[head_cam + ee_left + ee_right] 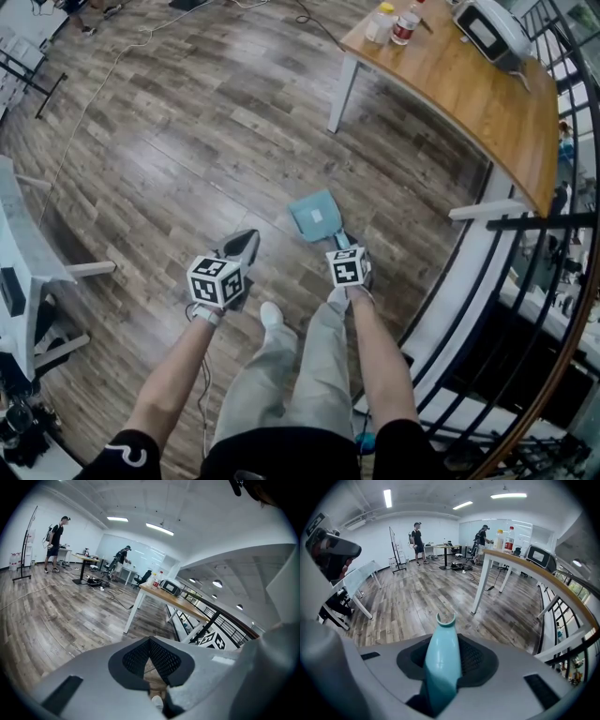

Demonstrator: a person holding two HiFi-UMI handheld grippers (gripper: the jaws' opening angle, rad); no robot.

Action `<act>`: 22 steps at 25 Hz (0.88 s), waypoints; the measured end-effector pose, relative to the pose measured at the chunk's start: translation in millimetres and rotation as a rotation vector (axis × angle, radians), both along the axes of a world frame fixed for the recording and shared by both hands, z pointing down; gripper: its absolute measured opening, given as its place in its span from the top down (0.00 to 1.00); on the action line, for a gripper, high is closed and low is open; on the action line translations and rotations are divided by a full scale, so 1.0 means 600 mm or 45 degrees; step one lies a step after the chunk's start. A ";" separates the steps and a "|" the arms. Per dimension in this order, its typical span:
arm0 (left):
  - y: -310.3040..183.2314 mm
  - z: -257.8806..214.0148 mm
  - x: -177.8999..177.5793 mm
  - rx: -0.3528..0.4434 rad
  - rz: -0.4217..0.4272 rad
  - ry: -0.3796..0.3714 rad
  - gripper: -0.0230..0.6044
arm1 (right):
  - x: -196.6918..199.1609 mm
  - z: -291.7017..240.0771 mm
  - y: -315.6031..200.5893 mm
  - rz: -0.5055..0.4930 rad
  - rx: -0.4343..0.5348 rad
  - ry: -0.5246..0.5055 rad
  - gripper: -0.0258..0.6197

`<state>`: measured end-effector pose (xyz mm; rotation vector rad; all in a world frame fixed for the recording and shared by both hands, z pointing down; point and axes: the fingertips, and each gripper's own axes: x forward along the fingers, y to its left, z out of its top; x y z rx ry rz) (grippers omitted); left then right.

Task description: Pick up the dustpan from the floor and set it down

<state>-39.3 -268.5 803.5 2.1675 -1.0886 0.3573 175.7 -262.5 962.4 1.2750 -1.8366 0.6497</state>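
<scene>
Your right gripper (344, 244) is pinching the handle (440, 665) of the small teal plastic dustpan (314, 215). In the right gripper view the handle runs up between the jaws, and its notched end pokes out past them. In the head view the pan sits just right of centre, directly above that gripper, with its scoop spread over the grey-brown wood-plank floor (178, 159). I cannot tell whether the scoop's edge is touching the planks.

Your left gripper (246, 241), left of centre, has its jaws pressed together at the tips and holds nothing.

The dustpan looks light, stiff and smooth. I'd expect the tapered handle to slide or twist in the pads before it bends. The scoop hangs well ahead of your grip and will tend to tip forward, so hold the thicker part of the handle, close to the scoop.
</scene>
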 end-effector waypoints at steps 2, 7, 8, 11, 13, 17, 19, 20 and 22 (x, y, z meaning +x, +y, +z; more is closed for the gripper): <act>0.005 -0.001 0.000 -0.002 0.004 -0.004 0.97 | -0.001 -0.004 0.002 -0.001 0.001 -0.004 0.79; 0.016 -0.010 0.001 0.004 0.013 -0.008 0.97 | -0.010 -0.026 0.011 -0.007 0.001 -0.036 0.71; 0.018 -0.013 0.003 0.007 0.013 -0.007 0.97 | -0.009 -0.032 0.014 -0.005 0.002 -0.046 0.68; 0.022 -0.029 0.013 0.021 0.018 -0.004 0.97 | -0.003 -0.059 0.019 -0.002 0.024 -0.074 0.65; 0.025 -0.041 0.017 0.031 0.022 -0.004 0.97 | -0.001 -0.084 0.022 -0.003 0.056 -0.088 0.63; 0.035 -0.067 0.021 0.046 0.028 -0.010 0.97 | -0.001 -0.131 0.029 -0.003 0.102 -0.119 0.63; 0.041 -0.083 0.022 0.053 0.032 -0.012 0.97 | 0.000 -0.154 0.036 -0.004 0.110 -0.125 0.63; 0.045 -0.092 0.022 0.057 0.035 -0.013 0.97 | 0.000 -0.167 0.041 -0.003 0.113 -0.125 0.63; 0.050 -0.112 0.020 0.071 0.040 -0.015 0.97 | 0.002 -0.193 0.048 0.000 0.123 -0.125 0.64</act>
